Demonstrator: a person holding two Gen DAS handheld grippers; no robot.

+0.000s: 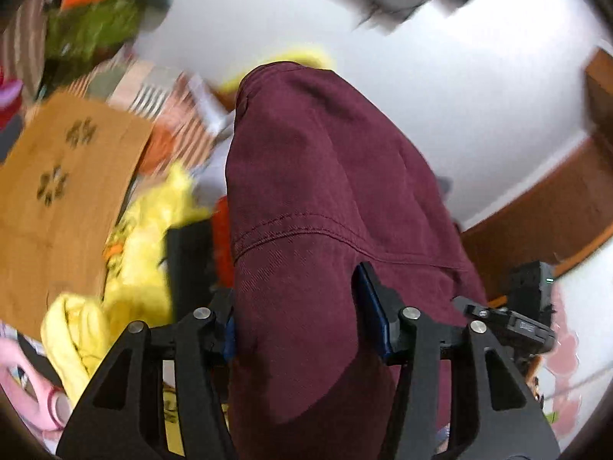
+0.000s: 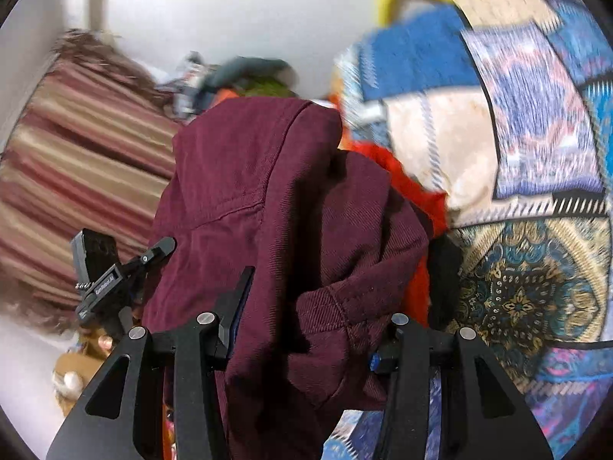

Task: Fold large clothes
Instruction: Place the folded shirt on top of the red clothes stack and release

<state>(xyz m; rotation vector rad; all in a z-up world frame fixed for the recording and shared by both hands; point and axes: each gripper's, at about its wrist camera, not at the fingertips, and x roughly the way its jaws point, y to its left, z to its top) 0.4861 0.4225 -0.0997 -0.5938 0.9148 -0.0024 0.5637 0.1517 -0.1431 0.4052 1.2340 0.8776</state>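
A large maroon denim garment fills the middle of the left wrist view and hangs bunched between my left gripper's fingers, which are shut on it. The same maroon garment shows in the right wrist view, draped thick over my right gripper, whose fingers close on a folded hem. The other gripper shows at the left of the right wrist view, against the cloth. Both views are motion-blurred.
A yellow garment, a brown cloth with flower prints and striped fabrics lie at left. A patterned blue bedspread, an orange cloth and a striped cushion surround the garment. A wooden bed frame runs at right.
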